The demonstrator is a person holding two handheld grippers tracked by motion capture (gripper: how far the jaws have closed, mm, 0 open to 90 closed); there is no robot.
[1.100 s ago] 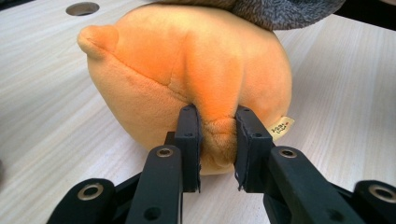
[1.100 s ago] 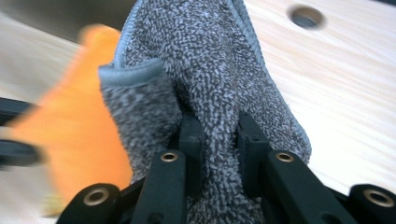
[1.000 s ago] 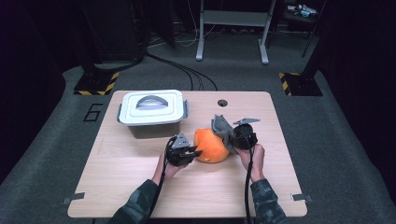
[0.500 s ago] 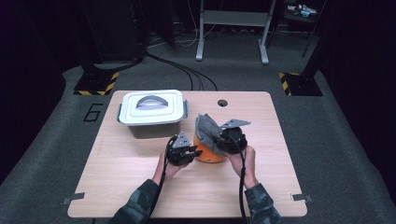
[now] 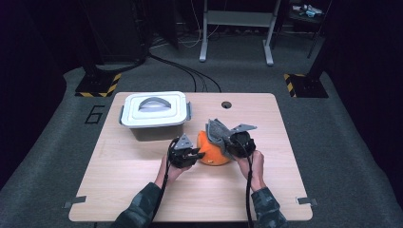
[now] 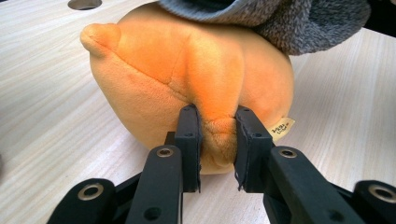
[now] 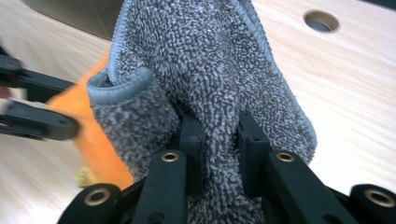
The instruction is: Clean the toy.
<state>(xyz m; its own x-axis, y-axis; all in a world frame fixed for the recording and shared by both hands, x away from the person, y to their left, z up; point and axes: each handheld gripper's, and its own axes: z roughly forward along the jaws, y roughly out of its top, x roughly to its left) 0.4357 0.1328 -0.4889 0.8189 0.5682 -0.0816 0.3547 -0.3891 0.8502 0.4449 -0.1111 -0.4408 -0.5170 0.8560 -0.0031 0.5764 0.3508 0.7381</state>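
Two forearms come in from the near edge of the wooden table (image 5: 142, 190), one gripper per hand. Left gripper (image 5: 184, 153) sits near centre of the table, jaws nearly closed, pinching a fold of the orange plush toy (image 6: 196, 79) low on its near side; a small tag (image 6: 281, 128) sticks out just right of the jaws in the left gripper view. Right gripper (image 5: 236, 141) is just right of the toy, jaws closed tight on a bunched grey cloth (image 7: 210, 70). The cloth drapes over the top right of the plush, touching it. The plush rests on the table between the two grippers. Farther back and left stands a white lidded container (image 5: 154, 112) with a grey handle, apart from the toy. A round hole (image 5: 226, 104) lies in the tabletop near the far edge.
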